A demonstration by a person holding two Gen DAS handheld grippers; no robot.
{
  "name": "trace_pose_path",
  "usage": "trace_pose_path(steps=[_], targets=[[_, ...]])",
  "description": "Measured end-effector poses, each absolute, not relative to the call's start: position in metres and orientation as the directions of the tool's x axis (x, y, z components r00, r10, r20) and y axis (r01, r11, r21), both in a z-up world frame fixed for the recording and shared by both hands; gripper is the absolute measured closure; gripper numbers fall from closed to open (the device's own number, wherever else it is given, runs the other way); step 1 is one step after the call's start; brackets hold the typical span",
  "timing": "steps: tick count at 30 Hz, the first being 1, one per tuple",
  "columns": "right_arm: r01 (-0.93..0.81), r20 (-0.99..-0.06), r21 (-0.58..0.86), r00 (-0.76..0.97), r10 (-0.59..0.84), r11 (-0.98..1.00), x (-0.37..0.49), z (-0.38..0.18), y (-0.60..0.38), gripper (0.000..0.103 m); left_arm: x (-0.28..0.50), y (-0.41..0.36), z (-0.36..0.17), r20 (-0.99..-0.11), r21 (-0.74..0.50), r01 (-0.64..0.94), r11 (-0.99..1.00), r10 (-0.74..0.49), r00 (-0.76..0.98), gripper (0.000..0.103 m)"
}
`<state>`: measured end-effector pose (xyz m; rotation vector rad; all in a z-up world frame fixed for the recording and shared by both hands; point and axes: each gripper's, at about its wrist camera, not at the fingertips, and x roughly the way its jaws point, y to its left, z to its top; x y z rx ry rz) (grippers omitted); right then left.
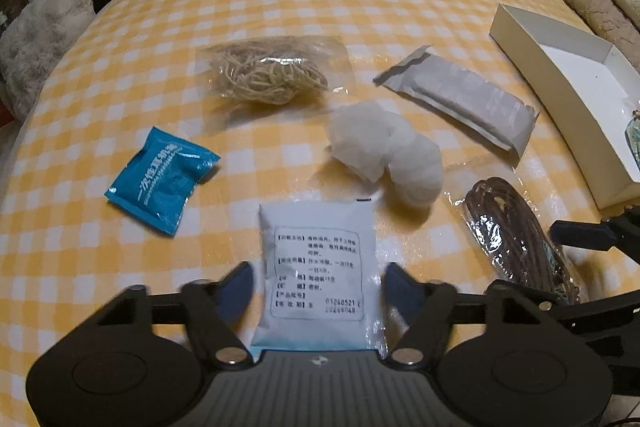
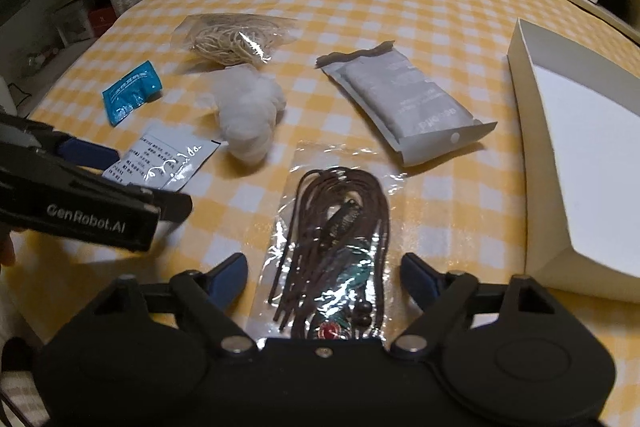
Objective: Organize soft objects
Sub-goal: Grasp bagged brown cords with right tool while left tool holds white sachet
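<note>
Both grippers spread wide, pinching nothing. Left gripper (image 1: 318, 281) straddling the white sachet (image 1: 320, 267) at the near edge of the checked tablecloth (image 1: 280, 7); right gripper (image 2: 324, 273) straddling the clear bag of brown cord (image 2: 340, 239), which lies just left of the open white box (image 2: 580, 147). Box judged the likely drop-off for everything. Sachet looks like a flat powder pouch — light, limp in the middle, slick foil skin; best pinched across the width near a sealed edge, since a grip on the belly would probably shift the fill and slide. Cord bag equally light, crinkly film, glare suggests slippery; better to close on the cord bundle through the film than on a loose plastic margin. Cotton wad (image 1: 386, 157) near weightless and very compressible, deep bite needed, likely to snag or shed. Teal packet (image 1: 160, 179) small, creased, easy edge pinch. Bag of pale string (image 1: 268, 75) bulky but soft, grab the lump. Grey pack (image 2: 404, 103) in its card sleeve the stiffest item; sleeve end open toward the right gripper, so contents could slip out if lifted by the far end. Nothing fragile apparent.
</note>
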<state>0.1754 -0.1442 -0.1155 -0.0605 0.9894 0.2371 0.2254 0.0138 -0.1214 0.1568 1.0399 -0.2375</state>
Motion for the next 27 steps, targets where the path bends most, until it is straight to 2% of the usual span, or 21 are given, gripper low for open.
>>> trace_pose_path(steps=[2, 6, 8, 10, 13, 19, 27], targets=[[-0.232, -0.832, 0.063, 0.525, 0.179, 0.971, 0.176, -0.115, -0.146, 0.030, 0.226, 0.014, -0.119, -0.868, 0.016, 0.291, 0.957, -0.131, 0.480, 0.044], [-0.247, -0.825, 0.060, 0.533, 0.187, 0.967, 0.173, -0.112, -0.145, 0.050, 0.222, 0.014, -0.118, -0.867, 0.012, 0.298, 0.954, -0.139, 0.478, 0.045], [-0.248, -0.823, 0.073, 0.533, 0.198, 0.966, 0.173, -0.110, -0.147, 0.055, 0.220, 0.015, -0.116, -0.866, 0.005, 0.288, 0.958, -0.140, 0.481, 0.046], [-0.243, -0.817, 0.079, 0.540, 0.202, 0.967, 0.172, -0.108, -0.146, 0.061, 0.218, 0.017, -0.114, -0.864, -0.004, 0.269, 0.963, -0.139, 0.484, 0.055], [-0.246, -0.809, 0.075, 0.551, 0.203, 0.966, 0.170, -0.105, -0.145, 0.067, 0.217, 0.021, -0.111, -0.862, -0.025, 0.249, 0.968, -0.147, 0.486, 0.055], [-0.254, -0.790, 0.062, 0.579, 0.203, 0.965, 0.166, -0.097, -0.146, 0.074, 0.213, 0.028, -0.099, -0.839, -0.046, 0.207, 0.977, -0.151, 0.523, 0.056], [-0.248, -0.726, 0.055, 0.656, 0.209, 0.967, 0.159, -0.072, -0.152, 0.075, 0.207, 0.032, -0.081, -0.793, -0.051, 0.186, 0.981, -0.153, 0.589, 0.057]])
